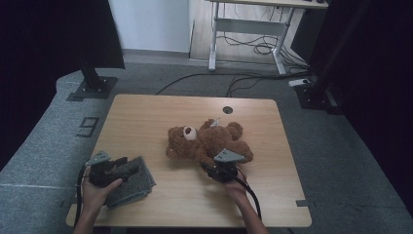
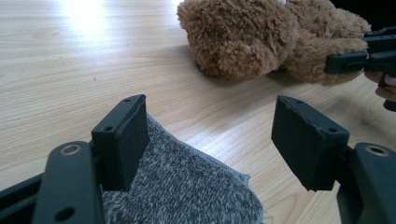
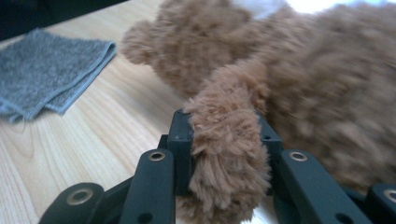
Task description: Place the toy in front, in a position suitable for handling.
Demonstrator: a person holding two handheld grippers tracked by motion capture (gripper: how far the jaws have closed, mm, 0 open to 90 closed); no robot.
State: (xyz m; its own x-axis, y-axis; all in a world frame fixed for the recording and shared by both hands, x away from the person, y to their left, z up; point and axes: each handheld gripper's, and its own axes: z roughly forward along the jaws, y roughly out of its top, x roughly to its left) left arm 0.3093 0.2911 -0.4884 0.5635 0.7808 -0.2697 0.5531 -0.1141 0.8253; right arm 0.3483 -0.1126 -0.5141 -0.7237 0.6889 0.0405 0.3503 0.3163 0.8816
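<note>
Teddy bear (image 1: 207,141) lies on its back near the middle of the wooden table (image 1: 146,117), brown and fluffy, with a pale muzzle and its limbs spread. Right gripper (image 3: 227,140) has its jaws closed tight on one of the bear's furry arms, the plush bulging out between the pads; in the high view it sits at the bear's near side (image 1: 209,168). Left gripper (image 2: 210,140) rests with its jaws wide apart over a folded grey cloth (image 1: 131,183) at the table's near left corner, one pad just above the fabric, nothing pinched
</note>
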